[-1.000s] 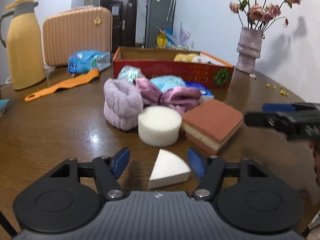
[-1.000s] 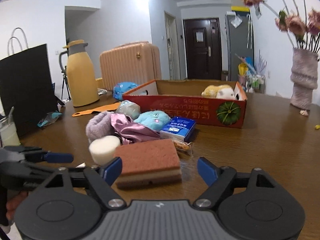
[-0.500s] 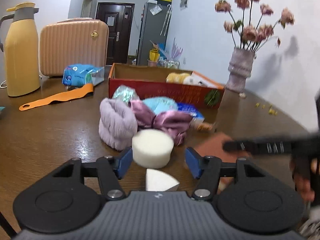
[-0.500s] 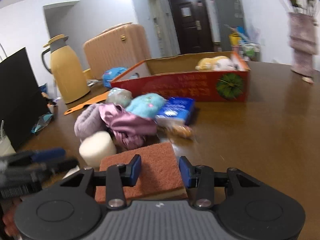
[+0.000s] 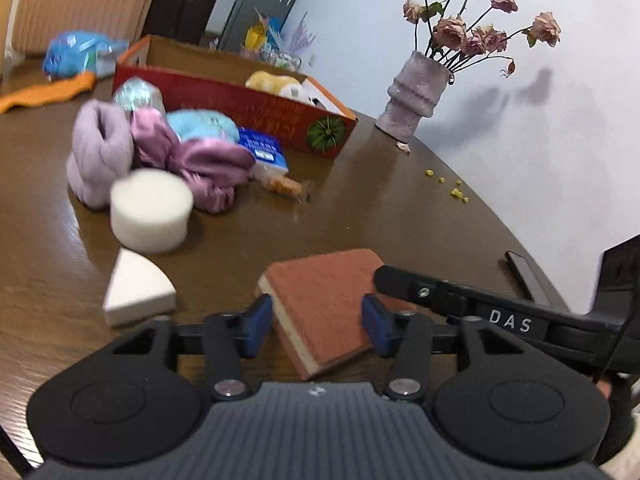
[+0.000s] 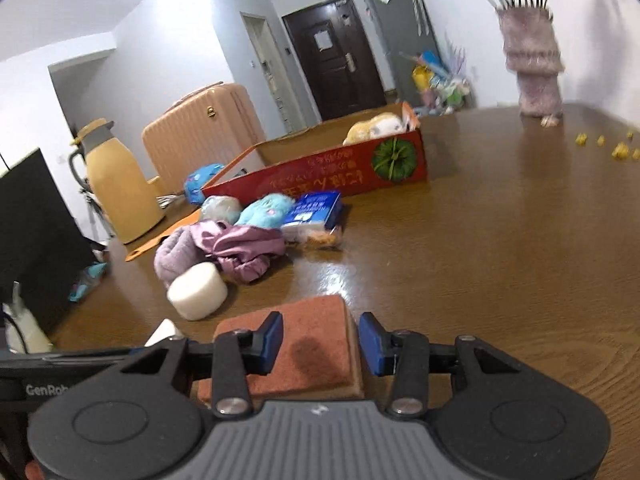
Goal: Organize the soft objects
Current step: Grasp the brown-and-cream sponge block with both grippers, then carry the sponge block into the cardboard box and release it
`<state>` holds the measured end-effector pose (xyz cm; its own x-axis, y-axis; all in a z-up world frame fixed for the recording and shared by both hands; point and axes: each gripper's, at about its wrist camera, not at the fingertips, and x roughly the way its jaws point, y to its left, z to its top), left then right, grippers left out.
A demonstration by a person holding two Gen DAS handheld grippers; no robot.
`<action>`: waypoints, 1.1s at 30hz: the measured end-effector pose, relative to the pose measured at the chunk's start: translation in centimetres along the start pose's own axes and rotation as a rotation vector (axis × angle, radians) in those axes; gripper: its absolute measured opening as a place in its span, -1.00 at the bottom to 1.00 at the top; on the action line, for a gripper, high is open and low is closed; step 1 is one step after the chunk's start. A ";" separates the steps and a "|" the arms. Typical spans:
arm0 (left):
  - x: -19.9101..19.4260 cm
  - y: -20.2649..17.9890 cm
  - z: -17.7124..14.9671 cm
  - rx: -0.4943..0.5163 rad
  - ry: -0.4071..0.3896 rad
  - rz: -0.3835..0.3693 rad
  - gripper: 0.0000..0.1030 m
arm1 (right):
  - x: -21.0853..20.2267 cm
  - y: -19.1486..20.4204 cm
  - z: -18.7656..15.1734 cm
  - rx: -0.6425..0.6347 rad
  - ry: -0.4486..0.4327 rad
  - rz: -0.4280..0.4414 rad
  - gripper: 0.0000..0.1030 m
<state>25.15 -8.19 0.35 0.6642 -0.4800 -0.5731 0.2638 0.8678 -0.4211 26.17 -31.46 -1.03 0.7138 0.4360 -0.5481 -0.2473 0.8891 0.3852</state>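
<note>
A brown-topped sponge [image 5: 324, 304] [image 6: 312, 344] sits between the fingers of both grippers, held above the table. My left gripper [image 5: 318, 326] closes on its near corner. My right gripper [image 6: 320, 346] is shut on its sides. A white round sponge [image 5: 151, 210] [image 6: 198, 290] and a white wedge sponge [image 5: 138, 286] lie on the table to the left. Behind them are a lilac towel roll [image 5: 98, 156], a purple satin scrunchie [image 5: 200, 166] and a light blue plush [image 5: 202, 126].
A red cardboard box [image 5: 256, 110] [image 6: 344, 178] with a yellow plush inside stands at the back. A blue tissue pack [image 5: 264, 150] and a snack wrapper [image 5: 286, 186] lie before it. A vase of dried flowers [image 5: 414, 96] stands right; a yellow jug [image 6: 116, 192] and suitcase stand left.
My right gripper closed on the brown sponge and lifted it toward me. My left gripper left the white wedge, swung right and closed around the same sponge.
</note>
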 end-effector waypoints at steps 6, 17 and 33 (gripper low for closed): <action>-1.2 0.1 1.4 -0.003 -0.069 0.013 -0.51 | -0.4 -0.1 0.9 0.027 0.004 0.054 -0.42; 5.7 9.4 24.7 -0.046 -0.125 0.090 -0.51 | 15.2 3.5 21.9 -0.034 -0.039 0.110 -0.42; 16.6 16.1 33.3 0.119 -0.073 0.345 -0.29 | 37.3 2.3 28.5 0.076 0.177 0.060 -0.40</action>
<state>63.72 2.10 7.42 0.7750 -0.1501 -0.6139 0.0926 0.9879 -0.1247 70.85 -17.11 0.57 0.5709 0.5119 -0.6419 -0.2308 0.8504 0.4728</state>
